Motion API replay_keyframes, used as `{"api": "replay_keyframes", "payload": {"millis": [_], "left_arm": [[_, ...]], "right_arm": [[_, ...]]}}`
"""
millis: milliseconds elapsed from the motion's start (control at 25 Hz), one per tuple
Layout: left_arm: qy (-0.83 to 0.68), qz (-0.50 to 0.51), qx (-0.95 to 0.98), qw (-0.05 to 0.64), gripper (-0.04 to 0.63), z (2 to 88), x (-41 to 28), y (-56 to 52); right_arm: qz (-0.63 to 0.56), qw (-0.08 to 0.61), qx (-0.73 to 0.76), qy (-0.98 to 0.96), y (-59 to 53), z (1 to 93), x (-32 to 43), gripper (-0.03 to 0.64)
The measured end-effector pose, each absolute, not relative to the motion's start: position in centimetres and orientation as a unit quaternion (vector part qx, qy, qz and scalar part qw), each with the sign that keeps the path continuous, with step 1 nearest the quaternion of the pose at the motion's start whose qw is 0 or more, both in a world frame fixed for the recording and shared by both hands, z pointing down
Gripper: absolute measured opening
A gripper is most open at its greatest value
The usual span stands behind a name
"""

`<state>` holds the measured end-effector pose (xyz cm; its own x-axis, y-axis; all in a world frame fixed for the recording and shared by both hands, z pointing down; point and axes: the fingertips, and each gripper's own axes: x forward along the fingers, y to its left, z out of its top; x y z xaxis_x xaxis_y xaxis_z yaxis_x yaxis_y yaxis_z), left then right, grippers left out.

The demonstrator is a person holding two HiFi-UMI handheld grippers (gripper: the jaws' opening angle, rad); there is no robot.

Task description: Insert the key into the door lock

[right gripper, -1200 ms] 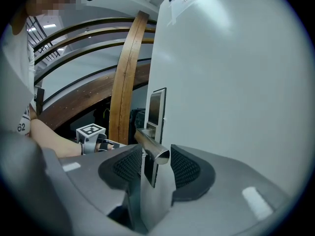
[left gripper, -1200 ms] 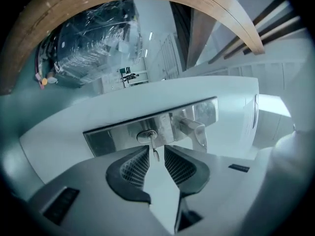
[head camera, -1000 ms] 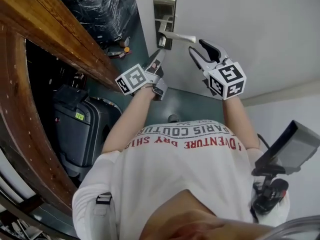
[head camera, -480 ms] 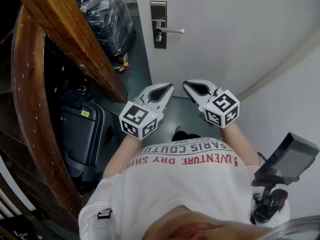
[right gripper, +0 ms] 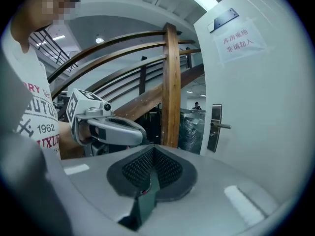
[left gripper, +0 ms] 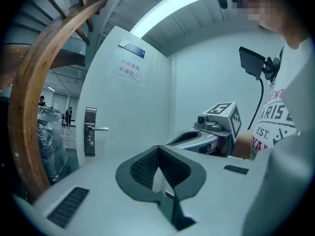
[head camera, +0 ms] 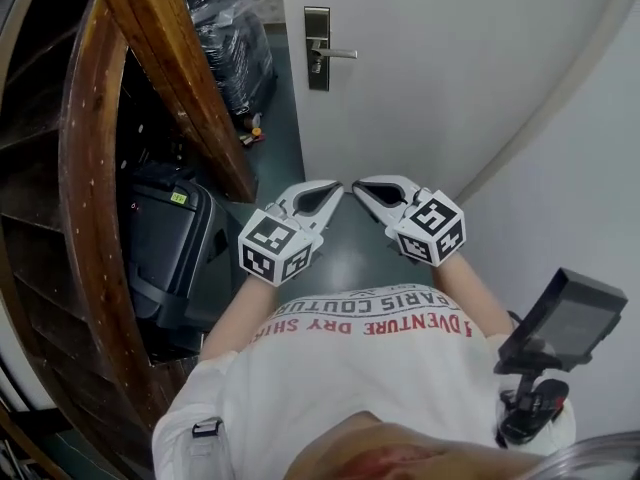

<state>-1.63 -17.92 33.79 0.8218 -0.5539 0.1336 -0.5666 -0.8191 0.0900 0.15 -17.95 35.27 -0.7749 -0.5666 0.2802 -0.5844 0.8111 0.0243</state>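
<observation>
Both closed tight on nothing, left claw (head camera: 335,188) and right claw (head camera: 360,185) hover well back from the door lock (head camera: 318,53).

Indoors, white wall (head camera: 600,168) at right, dark teal floor (head camera: 345,253), curved wooden stair beam (head camera: 190,98) sweeping across the left, black suitcase (head camera: 165,238) under it, plastic-wrapped bundle (head camera: 235,38) farther back (contents unreadable), strip light (left gripper: 167,6) overhead.

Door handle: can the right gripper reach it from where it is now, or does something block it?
Probably not yet. Nothing stands between the right gripper and the door handle, but the handle lies well ahead of it, so the person would likely have to step closer. Its jaws are shut.
</observation>
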Motion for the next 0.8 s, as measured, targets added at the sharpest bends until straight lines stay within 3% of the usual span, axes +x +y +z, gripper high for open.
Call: {"api": "replay_keyframes", "payload": {"millis": [440, 800], "left_arm": [[-0.258, 0.067, 0.96, 0.086, 0.002, 37.9, 5.0, 11.4], [-0.278, 0.077, 0.955, 0.068, 0.002, 35.5, 6.2, 29.5]], "right_arm": [[0.081, 0.121, 0.329, -0.933, 11.4, 40.6, 6.7, 0.002], [0.04, 0.111, 0.341, -0.933, 29.0, 37.6, 8.2, 0.002]]}}
